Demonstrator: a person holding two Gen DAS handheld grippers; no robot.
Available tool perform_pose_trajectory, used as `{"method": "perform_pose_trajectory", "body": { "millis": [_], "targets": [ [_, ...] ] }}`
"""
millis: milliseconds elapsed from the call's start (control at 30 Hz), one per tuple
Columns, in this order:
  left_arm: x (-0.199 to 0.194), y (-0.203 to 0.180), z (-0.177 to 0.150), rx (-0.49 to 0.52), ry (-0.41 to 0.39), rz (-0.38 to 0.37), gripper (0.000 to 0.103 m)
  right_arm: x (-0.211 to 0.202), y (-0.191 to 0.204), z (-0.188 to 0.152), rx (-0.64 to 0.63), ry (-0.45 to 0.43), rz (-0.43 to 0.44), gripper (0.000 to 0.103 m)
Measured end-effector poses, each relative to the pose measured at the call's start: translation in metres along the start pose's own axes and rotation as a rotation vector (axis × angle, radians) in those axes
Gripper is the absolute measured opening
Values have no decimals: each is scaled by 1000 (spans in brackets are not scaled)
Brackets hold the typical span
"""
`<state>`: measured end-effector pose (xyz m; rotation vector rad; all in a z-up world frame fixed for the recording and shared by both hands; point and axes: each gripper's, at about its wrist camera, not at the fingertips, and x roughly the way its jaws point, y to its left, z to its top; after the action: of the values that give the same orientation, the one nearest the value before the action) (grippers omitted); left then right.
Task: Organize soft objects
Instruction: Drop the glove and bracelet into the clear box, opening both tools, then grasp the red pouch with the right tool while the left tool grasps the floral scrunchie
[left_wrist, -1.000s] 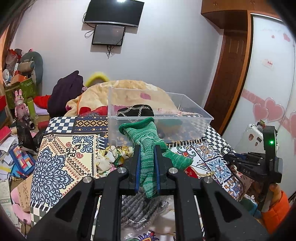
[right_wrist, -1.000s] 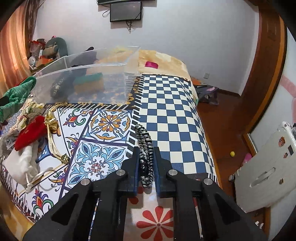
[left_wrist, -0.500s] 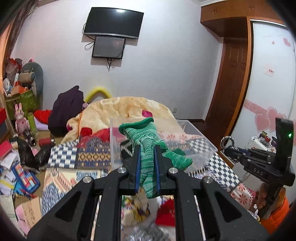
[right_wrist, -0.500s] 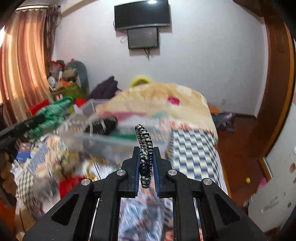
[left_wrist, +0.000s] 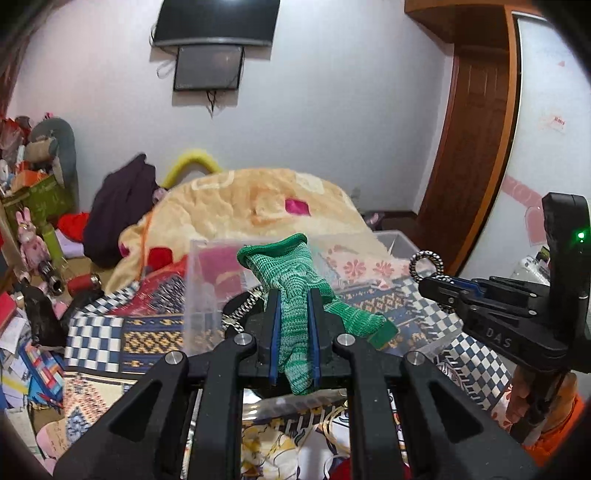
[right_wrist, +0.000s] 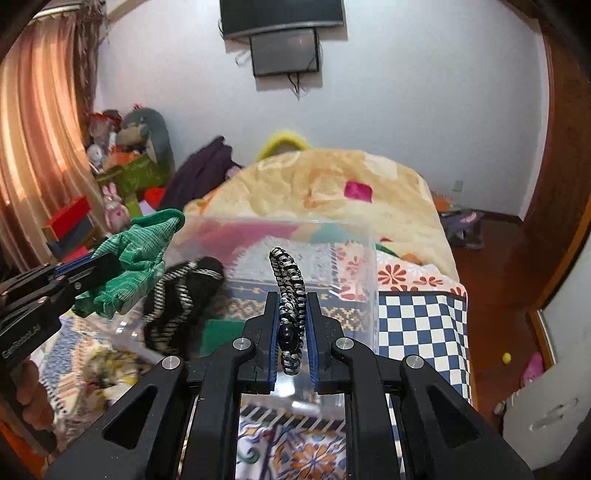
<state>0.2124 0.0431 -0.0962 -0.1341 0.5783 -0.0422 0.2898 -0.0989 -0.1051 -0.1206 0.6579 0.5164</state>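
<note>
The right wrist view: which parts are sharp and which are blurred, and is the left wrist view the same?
Right wrist view: the right hand-held gripper and braided bracelet are sharp, the clear bin and bed cover are smeared. Left wrist view: the green knit cloth is sharp, the bin mildly soft; both bend at the edges.
</note>
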Motion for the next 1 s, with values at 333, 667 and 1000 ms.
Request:
{"method": "perform_pose_trajectory", "body": {
  "millis": [333,667,1000],
  "targets": [
    [31,3,-3,-27,104,-14,20,10,12,-9,-65,54,-36,23],
    [3,2,-4,8,65,11,52,-14,14,0,-49,8,-13,56],
    [-58,6,-23,67,-4,71,68,-59,28,-11,-67,-96,45,66]
  ]
}}
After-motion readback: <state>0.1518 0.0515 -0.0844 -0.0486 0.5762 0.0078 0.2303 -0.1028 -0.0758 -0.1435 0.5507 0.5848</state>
